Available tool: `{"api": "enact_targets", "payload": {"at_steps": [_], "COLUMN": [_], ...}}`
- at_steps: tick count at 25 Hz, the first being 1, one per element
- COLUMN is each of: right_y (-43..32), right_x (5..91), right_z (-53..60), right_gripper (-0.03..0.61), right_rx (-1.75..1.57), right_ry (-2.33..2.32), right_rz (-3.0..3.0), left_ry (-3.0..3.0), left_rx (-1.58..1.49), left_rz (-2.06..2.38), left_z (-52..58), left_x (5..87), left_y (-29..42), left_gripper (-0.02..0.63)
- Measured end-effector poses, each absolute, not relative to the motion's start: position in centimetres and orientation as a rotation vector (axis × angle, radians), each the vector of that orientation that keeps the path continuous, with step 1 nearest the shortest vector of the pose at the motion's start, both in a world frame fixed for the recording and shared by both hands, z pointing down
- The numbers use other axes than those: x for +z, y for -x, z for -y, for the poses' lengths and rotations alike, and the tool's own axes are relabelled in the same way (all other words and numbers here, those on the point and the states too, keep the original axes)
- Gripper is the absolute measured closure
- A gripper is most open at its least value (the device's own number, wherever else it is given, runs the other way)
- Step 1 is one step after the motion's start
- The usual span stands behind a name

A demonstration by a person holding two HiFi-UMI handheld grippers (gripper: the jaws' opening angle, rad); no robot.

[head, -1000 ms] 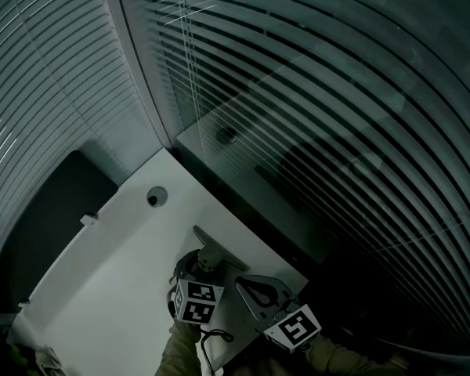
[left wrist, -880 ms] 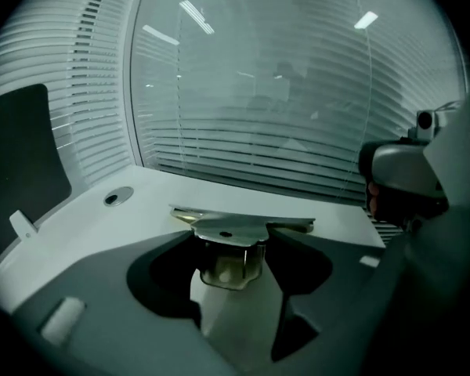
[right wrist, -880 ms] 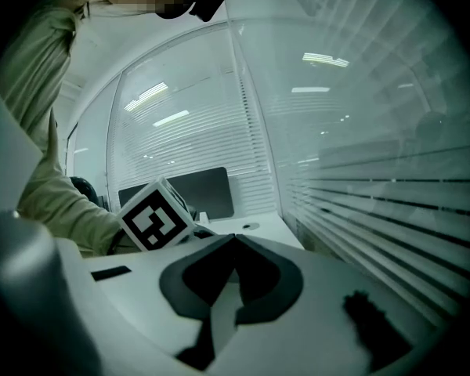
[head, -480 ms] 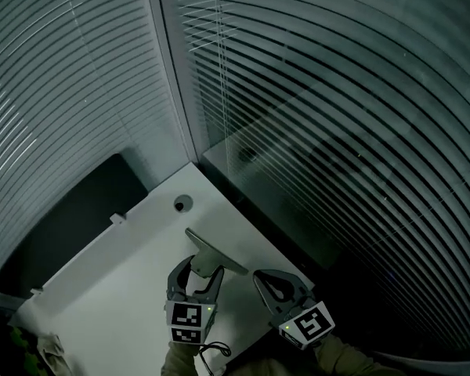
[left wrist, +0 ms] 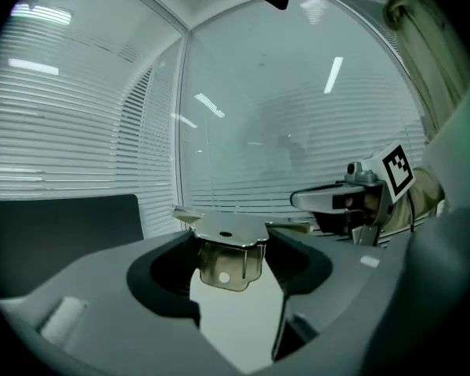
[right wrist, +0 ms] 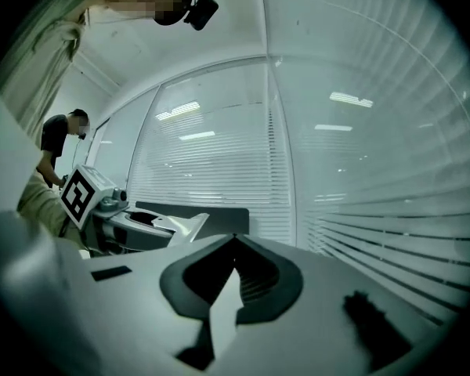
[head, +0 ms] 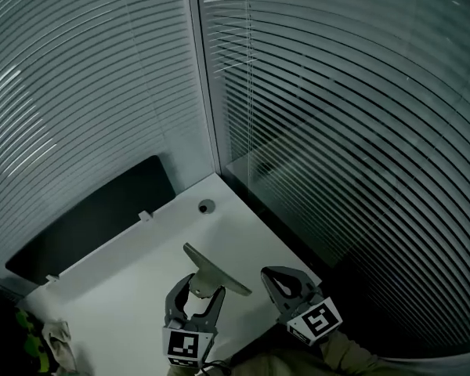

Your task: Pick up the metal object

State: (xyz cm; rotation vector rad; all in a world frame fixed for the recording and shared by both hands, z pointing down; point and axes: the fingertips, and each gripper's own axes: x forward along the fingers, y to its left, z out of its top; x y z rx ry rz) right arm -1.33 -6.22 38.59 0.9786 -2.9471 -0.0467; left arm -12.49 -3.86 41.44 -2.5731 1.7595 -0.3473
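A white table (head: 117, 296) is set into a corner of the room, where glass walls are covered by blinds (head: 102, 92). A dark panel (head: 86, 222) is fixed along its far left edge. The metal object (head: 218, 271) is clamped between the widely spread jaws of the left gripper (head: 201, 290), near the table's near edge. The right gripper (head: 272, 276) is seen just beside it, jaws closed together on nothing.

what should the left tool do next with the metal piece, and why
Probably raise the left tool straight up a little. Its jaws look closed on the metal object at its folded part, yet the piece hangs low over the white table, so some height would make the pickup sure. The right tool is shut and empty.
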Motion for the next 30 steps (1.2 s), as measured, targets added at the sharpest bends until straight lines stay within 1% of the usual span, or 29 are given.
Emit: {"api": "enact_targets", "payload": {"at_steps": [12,30], "right_y": [2.6,3.3], "right_x": [37.0,35.7], "right_z": [1.7,-0.7], "right_gripper": [0.575,0.575], "right_rx": [-0.115,-0.165], "right_ry": [-0.946,-0.945], "right_rz": [2.96,2.988], "left_ry": [2.571,2.537], "left_rx": [-0.309,-0.282], "left_rz": [-1.716,-1.732], "left_z": [-0.7,-3.2], "left_x": [39.3,38.3], "left_y": [11.8,11.9], "left_gripper": [0.337,0.337]}}
